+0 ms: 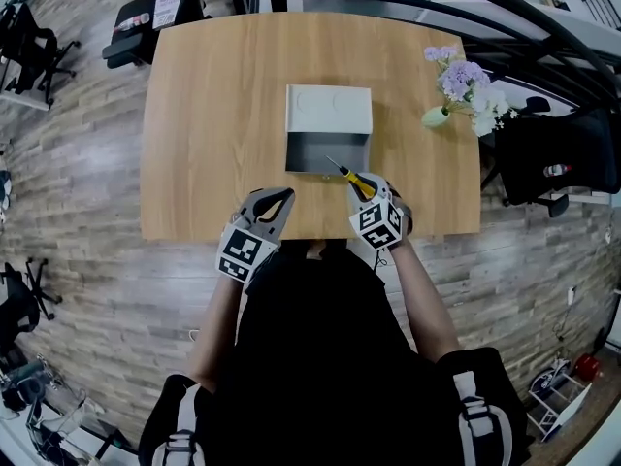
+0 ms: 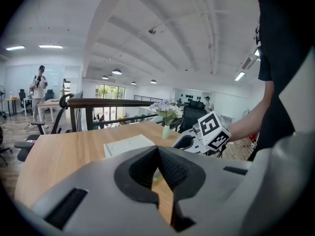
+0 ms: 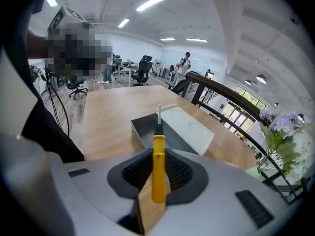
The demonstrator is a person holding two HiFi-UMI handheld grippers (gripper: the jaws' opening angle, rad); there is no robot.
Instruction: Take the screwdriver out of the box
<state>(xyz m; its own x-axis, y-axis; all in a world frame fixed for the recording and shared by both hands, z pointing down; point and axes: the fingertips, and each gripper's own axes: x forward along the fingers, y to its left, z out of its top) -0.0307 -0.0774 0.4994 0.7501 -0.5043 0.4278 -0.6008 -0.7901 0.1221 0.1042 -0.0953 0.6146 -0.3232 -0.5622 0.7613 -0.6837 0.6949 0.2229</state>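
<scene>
My right tongs (image 1: 363, 188) clamp the yellow handle of the screwdriver (image 1: 349, 177), and its shaft points over the near wall of the open grey box (image 1: 328, 153). My left tongs (image 1: 279, 200) are pressed together with nothing between them, above the worktop (image 1: 213, 115), near the box.

Screwdriver (image 3: 158, 166) with yellow handle, black collar and thin metal shaft, handle clamped in the right gripper (image 1: 369, 190), tip angled over the near wall of the box (image 1: 328, 151), grey open box mid-bench (image 1: 213, 115), pale lid (image 1: 329, 110) at its far side.
</scene>
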